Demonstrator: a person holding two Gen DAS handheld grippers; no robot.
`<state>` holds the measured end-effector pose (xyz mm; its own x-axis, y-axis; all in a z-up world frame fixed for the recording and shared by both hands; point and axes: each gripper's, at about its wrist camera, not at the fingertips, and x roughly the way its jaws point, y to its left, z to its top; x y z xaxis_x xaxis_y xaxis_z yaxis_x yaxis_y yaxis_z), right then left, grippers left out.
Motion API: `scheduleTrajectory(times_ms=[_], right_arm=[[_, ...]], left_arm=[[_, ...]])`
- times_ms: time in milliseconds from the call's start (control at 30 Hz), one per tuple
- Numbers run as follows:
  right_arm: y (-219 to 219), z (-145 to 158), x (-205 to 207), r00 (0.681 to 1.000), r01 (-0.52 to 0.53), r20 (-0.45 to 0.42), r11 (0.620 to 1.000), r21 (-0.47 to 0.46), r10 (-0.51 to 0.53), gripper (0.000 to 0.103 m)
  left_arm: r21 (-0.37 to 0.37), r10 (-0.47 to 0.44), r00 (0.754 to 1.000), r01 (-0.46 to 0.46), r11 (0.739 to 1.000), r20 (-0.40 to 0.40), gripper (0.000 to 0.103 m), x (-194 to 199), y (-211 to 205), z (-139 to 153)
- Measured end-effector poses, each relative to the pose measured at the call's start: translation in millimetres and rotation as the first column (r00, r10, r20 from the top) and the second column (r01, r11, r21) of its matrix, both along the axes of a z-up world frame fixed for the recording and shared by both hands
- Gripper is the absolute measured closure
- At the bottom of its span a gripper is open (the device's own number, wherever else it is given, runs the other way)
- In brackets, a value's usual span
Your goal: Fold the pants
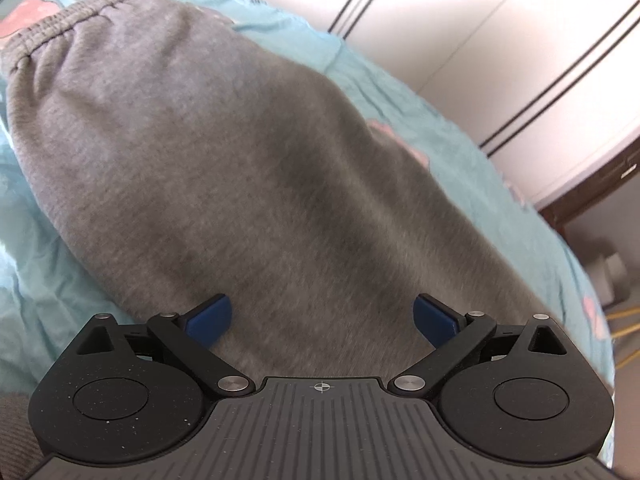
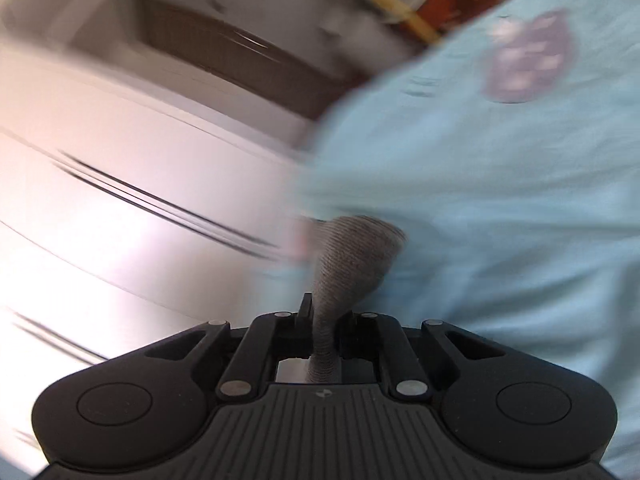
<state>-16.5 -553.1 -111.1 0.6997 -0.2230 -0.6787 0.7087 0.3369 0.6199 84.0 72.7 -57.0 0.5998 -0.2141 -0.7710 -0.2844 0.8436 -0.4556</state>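
Note:
Grey sweatpants (image 1: 224, 168) lie on a light blue bedsheet (image 1: 452, 148), with the elastic waistband (image 1: 56, 28) at the far upper left. My left gripper (image 1: 322, 320) is open, its blue pads (image 1: 212, 318) spread wide just over the near part of the pants, holding nothing. My right gripper (image 2: 324, 320) is shut on a bunched ribbed piece of the grey pants (image 2: 344, 264), lifted above the sheet (image 2: 500, 208). The right wrist view is blurred by motion.
White wardrobe doors with dark stripes (image 1: 500, 60) stand beyond the bed's right edge. Dark brown furniture (image 1: 600, 184) and yellow legs (image 1: 624, 332) are on the floor past the bed. Pink prints (image 2: 524, 56) mark the sheet.

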Motion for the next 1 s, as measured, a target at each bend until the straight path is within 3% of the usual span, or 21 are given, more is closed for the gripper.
scheduleTrajectory(times_ms=[33,67,133,233,333,367,433,533,567,633,767,833,900,1000], right_arm=[[-1,-13,1,0.999,-0.007,-0.051,1.0,0.019,0.008,0.093],[0,-17,-9,1.0,0.014,0.02,1.0,0.027,-0.015,0.094],[-3,-22,-19,0.995,0.052,0.08,0.994,0.098,-0.06,0.094],[-5,-24,-22,0.992,0.06,0.1,0.989,0.134,-0.074,0.093],[-4,-20,-21,0.995,0.057,0.075,0.991,0.119,-0.066,0.093],[-4,-19,-20,0.995,0.058,0.07,0.992,0.116,-0.066,0.093],[-4,-19,-19,0.995,0.067,0.069,0.991,0.118,-0.076,0.093],[-5,-21,-16,0.995,0.071,0.058,0.991,0.114,-0.078,0.093],[-5,-21,-17,0.996,0.07,0.052,0.992,0.11,-0.076,0.093],[-5,-22,-12,0.996,0.073,0.041,0.992,0.103,-0.077,0.093],[-2,-19,-6,0.996,0.082,0.019,0.993,0.088,-0.084,0.093],[-1,-17,-4,0.996,0.084,0.009,0.993,0.083,-0.085,0.092],[0,-16,-3,0.997,0.082,0.004,0.993,0.08,-0.083,0.092],[1,-16,-3,0.996,0.083,0.006,0.993,0.082,-0.084,0.092]], left_arm=[[0.004,0.009,1.0,-0.009,1.0,0.003,0.003,0,2,1],[0.009,0.015,1.0,-0.015,1.0,0.006,0.003,0,3,2],[0.025,0.003,1.0,-0.003,1.0,0.014,0.003,7,6,8],[0.154,-0.021,0.997,0.01,0.988,0.071,0.003,25,9,23],[0.302,-0.055,0.995,0.027,0.953,0.084,0.004,49,10,30],[0.331,-0.061,0.995,0.029,0.943,0.085,0.009,57,11,32],[0.296,-0.084,0.989,0.045,0.954,0.118,0.011,66,15,34],[0.15,-0.116,0.983,0.095,0.984,0.143,0.01,86,21,29],[0.156,-0.112,0.986,0.092,0.983,0.127,0.011,93,20,25],[0.242,-0.127,0.986,0.098,0.965,0.108,0.013,107,11,19],[0.416,-0.139,0.99,0.122,0.901,0.01,0.043,132,1,-8],[0.452,-0.134,0.99,0.104,0.886,0.035,0.059,136,6,-11],[0.49,-0.105,0.994,0.072,0.869,0.04,0.085,141,15,-6],[0.587,0.028,0.999,-0.045,0.808,0.038,0.086,148,37,0]])
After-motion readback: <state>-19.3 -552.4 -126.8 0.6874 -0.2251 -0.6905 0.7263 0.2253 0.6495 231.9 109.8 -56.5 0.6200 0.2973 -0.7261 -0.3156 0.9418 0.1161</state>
